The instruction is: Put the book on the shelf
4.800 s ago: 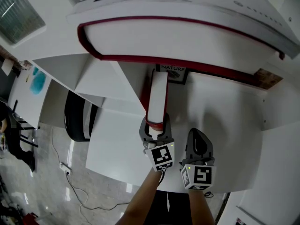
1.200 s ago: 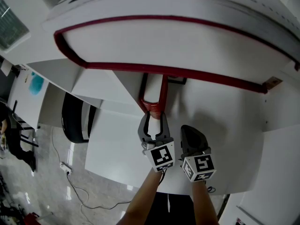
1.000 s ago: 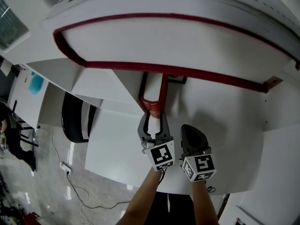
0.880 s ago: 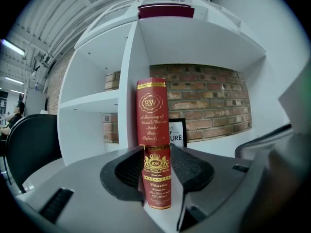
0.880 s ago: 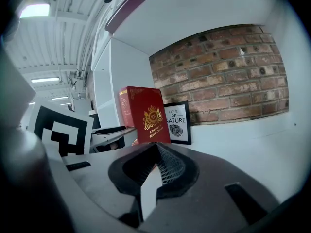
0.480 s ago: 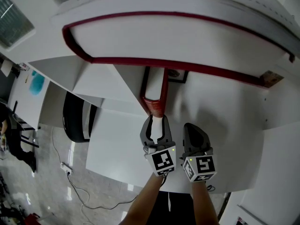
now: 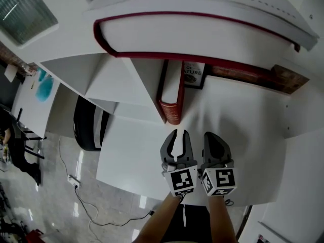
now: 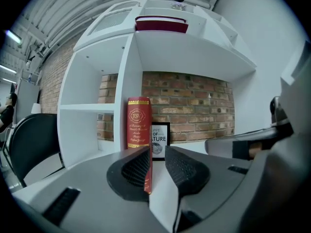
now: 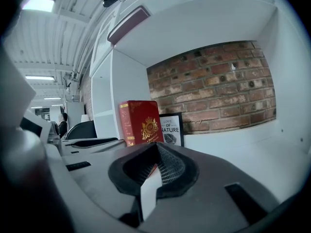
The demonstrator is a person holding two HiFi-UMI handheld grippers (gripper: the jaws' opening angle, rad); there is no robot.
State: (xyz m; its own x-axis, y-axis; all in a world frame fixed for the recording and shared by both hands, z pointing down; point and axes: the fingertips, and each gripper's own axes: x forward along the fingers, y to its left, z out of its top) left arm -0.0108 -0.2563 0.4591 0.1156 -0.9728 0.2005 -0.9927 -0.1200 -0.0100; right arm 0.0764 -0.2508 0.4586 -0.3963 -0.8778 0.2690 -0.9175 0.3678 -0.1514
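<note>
The red book (image 7: 172,96) stands upright on the white shelf board (image 7: 238,115), its left cover against the white divider (image 8: 124,96). Its gold-lettered spine (image 8: 138,124) faces me. My left gripper (image 7: 177,134) hangs a short way in front of the spine, clear of it. Its jaws are closing to a narrow gap with nothing between the pads (image 8: 138,168). The left gripper (image 8: 156,154) points straight at the book. Just to its right, my right gripper (image 7: 215,135) is shut and holds nothing. From the right gripper (image 9: 158,148) the book (image 9: 141,122) shows ahead-left.
A small framed print (image 7: 192,74) leans on the brick back wall (image 8: 194,110) behind the book; this print (image 9: 171,128) is right of it. A dark red-edged slab (image 7: 202,34) tops the shelf unit. A black chair (image 7: 86,123) stands left, beyond the shelf side.
My left gripper has let go of the book's spine end and drawn back toward me, its jaws narrowing. The book stays standing by the divider. The right gripper moved back alongside.
</note>
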